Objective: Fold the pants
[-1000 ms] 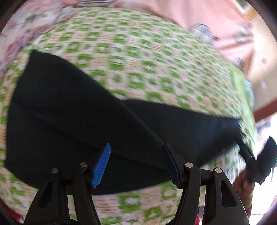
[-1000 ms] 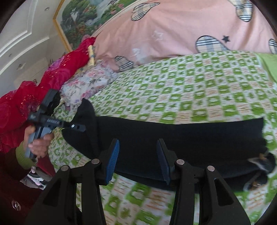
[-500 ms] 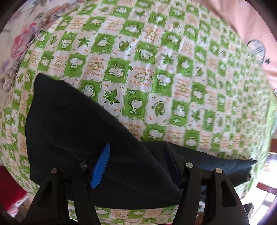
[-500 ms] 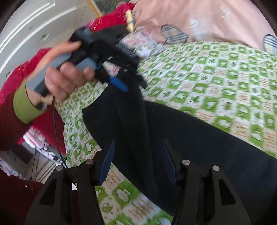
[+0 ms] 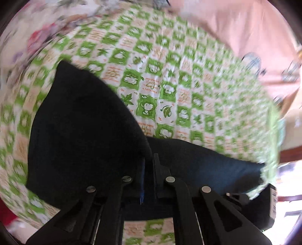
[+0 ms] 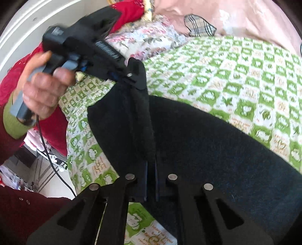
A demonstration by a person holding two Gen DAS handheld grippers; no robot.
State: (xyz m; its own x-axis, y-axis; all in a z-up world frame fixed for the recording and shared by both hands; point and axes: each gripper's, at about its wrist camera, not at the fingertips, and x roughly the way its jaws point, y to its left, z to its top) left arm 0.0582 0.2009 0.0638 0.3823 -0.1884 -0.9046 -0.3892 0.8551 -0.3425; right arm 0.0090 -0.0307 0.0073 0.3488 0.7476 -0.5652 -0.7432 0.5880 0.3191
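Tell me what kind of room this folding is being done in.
Most likely a bedroom: the black pants lie on a bed spread with a green-and-white checked sheet, with a pink quilt and a floral pillow piled behind.

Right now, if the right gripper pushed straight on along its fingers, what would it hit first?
Nothing to travel through: the right gripper is already shut on the black fabric pants. Pushed further, it would probably drive that fold into the green-and-white checked bedsheet beneath, though depth is hard to judge.
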